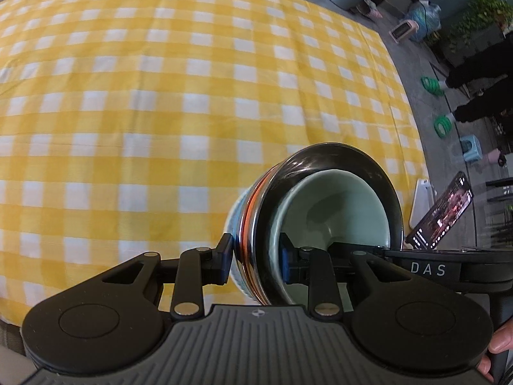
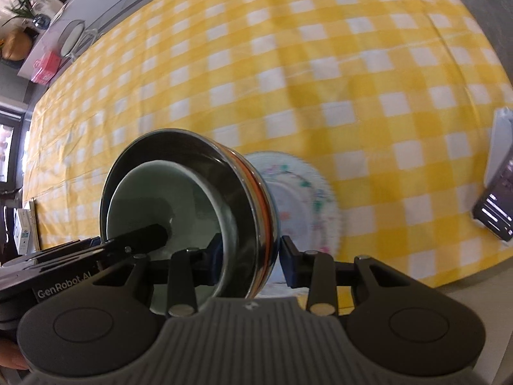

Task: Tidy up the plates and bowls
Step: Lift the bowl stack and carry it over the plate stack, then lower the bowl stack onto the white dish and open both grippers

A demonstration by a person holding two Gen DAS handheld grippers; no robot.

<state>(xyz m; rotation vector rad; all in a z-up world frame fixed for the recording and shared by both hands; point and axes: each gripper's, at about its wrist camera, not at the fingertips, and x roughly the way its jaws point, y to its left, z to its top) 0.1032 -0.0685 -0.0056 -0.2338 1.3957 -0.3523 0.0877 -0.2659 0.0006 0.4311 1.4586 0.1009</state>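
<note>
A stack of dishes is held between both grippers over the yellow checked tablecloth (image 1: 160, 96). A pale green bowl (image 1: 336, 205) sits inside a steel bowl (image 1: 320, 157), over an orange-rimmed dish and a white patterned plate (image 2: 304, 199). My left gripper (image 1: 256, 256) is shut on one side of the stack's rim, one finger inside the green bowl. My right gripper (image 2: 251, 256) is shut on the opposite rim. In the right wrist view the green bowl (image 2: 179, 199) and the steel bowl (image 2: 179, 141) show tilted.
A phone (image 1: 442, 211) leans on a white stand (image 1: 420, 202) at the table's right edge; it also shows in the right wrist view (image 2: 497, 208). A person's legs (image 1: 474, 73) and plants stand beyond the table. A round mirror (image 2: 72, 37) stands at the far side.
</note>
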